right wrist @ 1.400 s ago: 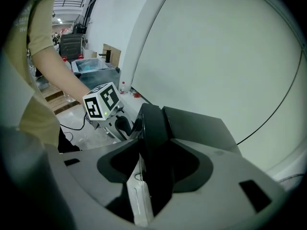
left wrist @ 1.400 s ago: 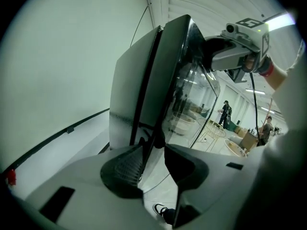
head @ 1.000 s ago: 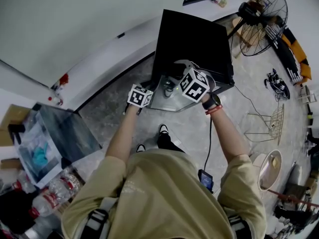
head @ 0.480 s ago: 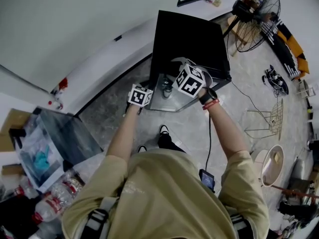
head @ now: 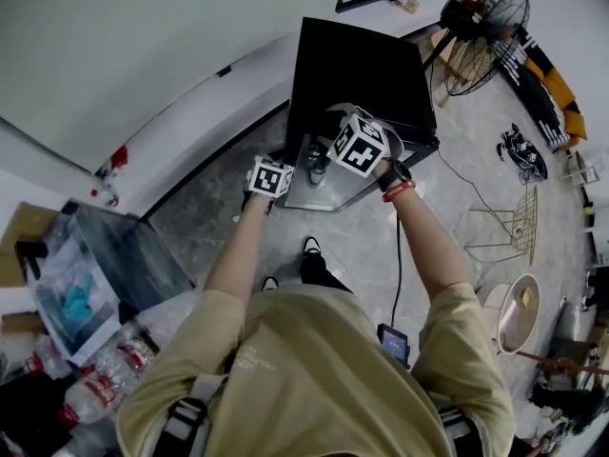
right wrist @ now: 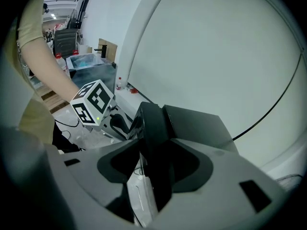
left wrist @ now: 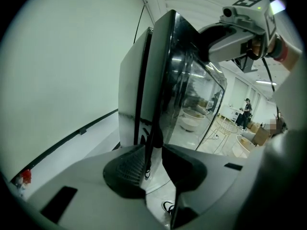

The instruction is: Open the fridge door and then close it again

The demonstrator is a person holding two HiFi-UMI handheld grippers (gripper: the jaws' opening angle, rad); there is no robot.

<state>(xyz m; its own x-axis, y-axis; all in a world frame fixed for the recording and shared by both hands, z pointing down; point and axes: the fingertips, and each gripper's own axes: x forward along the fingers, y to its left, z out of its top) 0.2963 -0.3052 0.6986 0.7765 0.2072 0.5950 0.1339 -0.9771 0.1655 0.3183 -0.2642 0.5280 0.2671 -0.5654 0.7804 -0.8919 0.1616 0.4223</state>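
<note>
A small black fridge (head: 362, 65) stands against the white wall, its glossy glass door (head: 324, 190) facing me. My left gripper (head: 287, 168) is at the door's left edge. In the left gripper view its jaws have just been closing, and the pads (left wrist: 132, 164) clasp the dark edge of the door (left wrist: 182, 95). My right gripper (head: 328, 141) reaches down over the door's top. In the right gripper view the black top edge of the door (right wrist: 151, 123) fills the space between the jaws of my right gripper (right wrist: 151, 159). Whether the door is ajar I cannot tell.
A standing fan (head: 490, 31) is to the right of the fridge, and a wire stool (head: 519, 231) is further right. A glass-topped box (head: 124, 255) and water bottles (head: 105, 369) sit at the left. A cable (head: 398, 255) hangs by my right arm. My shoes (head: 309, 248) are in front of the fridge.
Both grippers stay at the fridge door. Only the head view has shifted a little, so the fridge sits slightly higher in it.
</note>
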